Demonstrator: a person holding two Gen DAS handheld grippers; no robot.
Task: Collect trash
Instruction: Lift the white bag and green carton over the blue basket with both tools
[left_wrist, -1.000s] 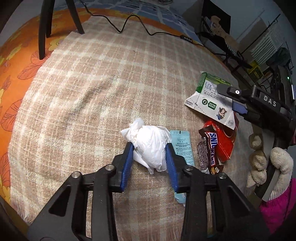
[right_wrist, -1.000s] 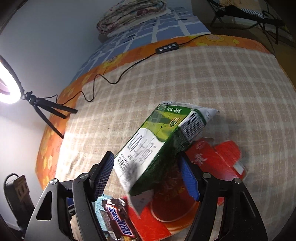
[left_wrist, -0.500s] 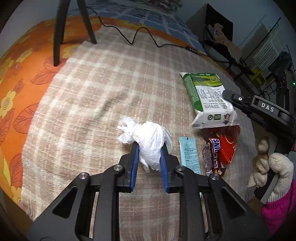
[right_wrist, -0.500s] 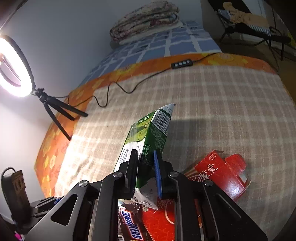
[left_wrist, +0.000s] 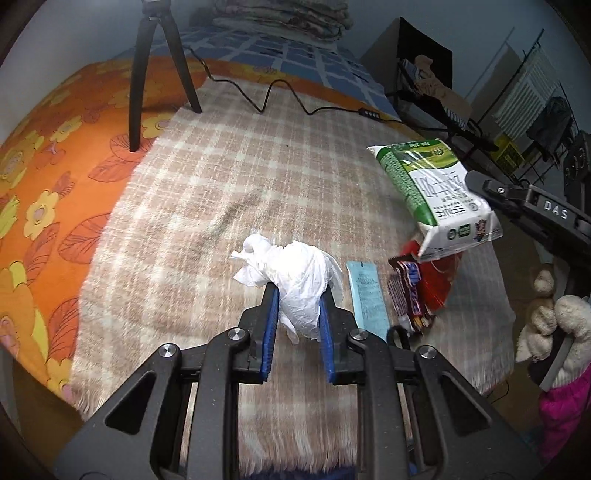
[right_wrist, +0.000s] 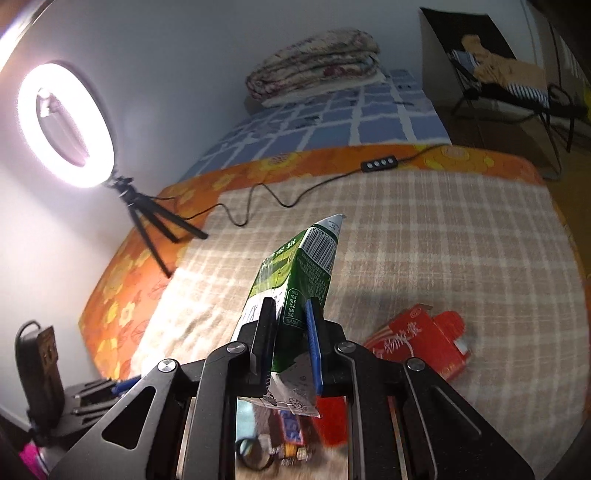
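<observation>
— What did each gripper have at that moment?

— My left gripper had its fingers clamped on the crumpled white tissue, just above the plaid blanket. My right gripper had its fingers pressed together on the flattened green milk carton, lifted clear of the bed.

— And the rest of the trash?

— The Snickers wrapper, the blue sachet and the red box lay on the blanket, near each other.

— How did you judge the carrying?

— I thought a firm, steady grip was needed. The tissue is soft and could slip; the carton hung tilted, so I would avoid any quick swing.
</observation>
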